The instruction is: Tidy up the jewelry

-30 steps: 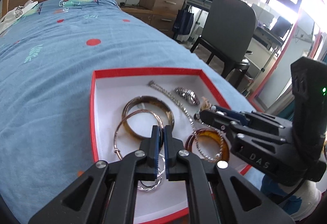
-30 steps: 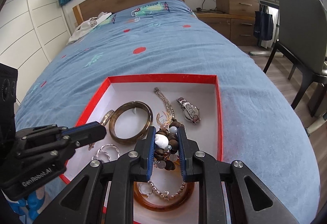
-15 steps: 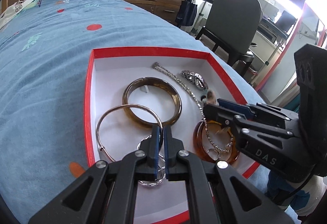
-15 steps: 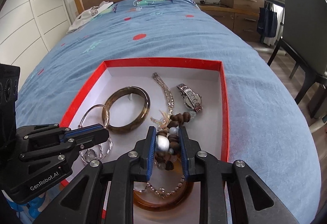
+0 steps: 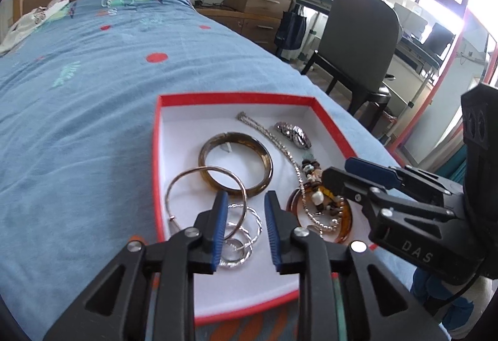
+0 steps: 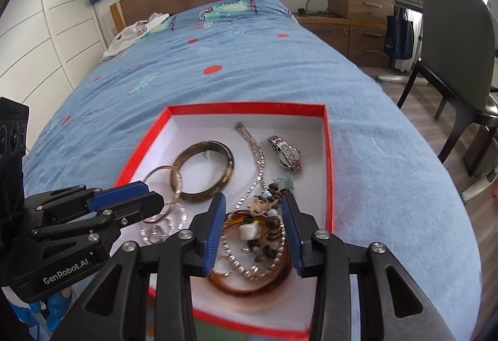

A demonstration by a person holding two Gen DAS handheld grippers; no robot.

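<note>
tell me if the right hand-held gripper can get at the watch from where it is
Probably yes. The right hand-held gripper is open over the beaded bracelet, and the watch lies uncovered further back in the red box, with only the silver chain beside it.

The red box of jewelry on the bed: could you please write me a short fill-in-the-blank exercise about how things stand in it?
1. The red box rests on a bedspread coloured ____.
2. The beaded bracelet lies on top of the ____ bangle.
3. The right gripper holds ____ in its open jaws.
4. The item nearest the box's right wall is the ____.

Missing words: blue; amber; nothing; watch
</note>
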